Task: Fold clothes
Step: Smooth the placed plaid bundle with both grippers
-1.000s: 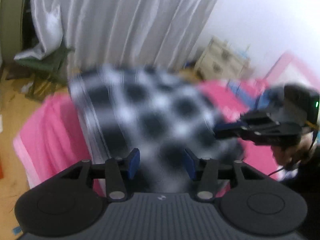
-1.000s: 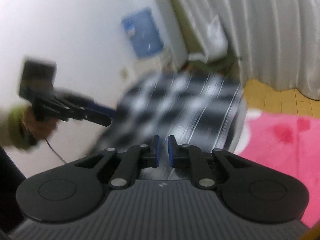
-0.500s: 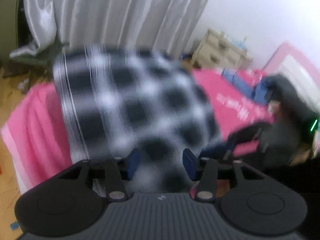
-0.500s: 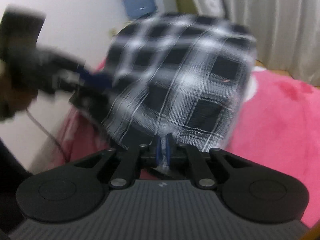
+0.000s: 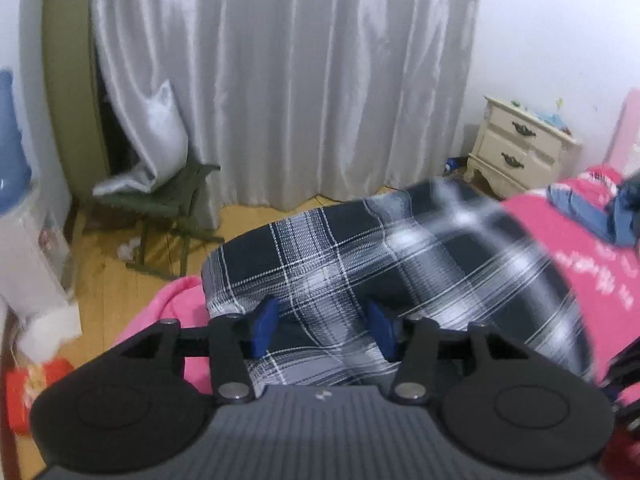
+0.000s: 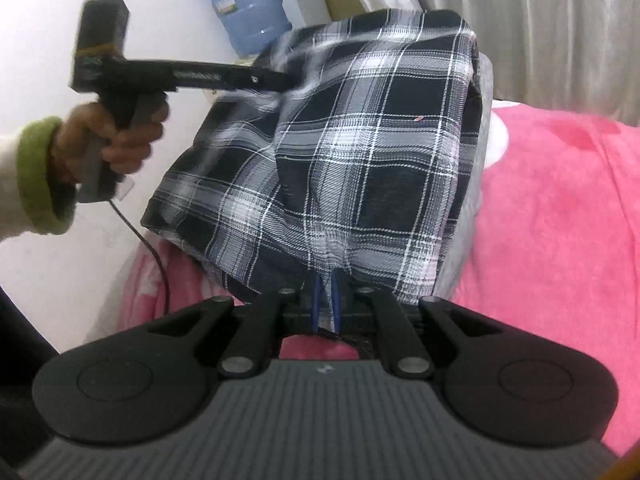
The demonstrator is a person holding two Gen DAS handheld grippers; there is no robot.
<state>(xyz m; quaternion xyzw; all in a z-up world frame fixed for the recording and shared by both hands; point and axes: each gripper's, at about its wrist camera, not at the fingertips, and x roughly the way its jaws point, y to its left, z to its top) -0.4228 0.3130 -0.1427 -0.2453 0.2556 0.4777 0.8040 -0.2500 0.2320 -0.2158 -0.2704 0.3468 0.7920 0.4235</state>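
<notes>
Pink bedspread (image 6: 560,200) under us, grey curtain (image 5: 280,80) behind; plaid garment (image 6: 360,152) lifted above the bedspread.

We hold the garment off the bedspread by two edges, probably to spread it flat before folding. Our right gripper (image 6: 326,300) pinches its near hem, pads closed tight on the cloth. Our left gripper (image 5: 322,326) stands about half open with plaid cloth lying between the pads (image 5: 264,324); whether they press it we cannot tell.
</notes>
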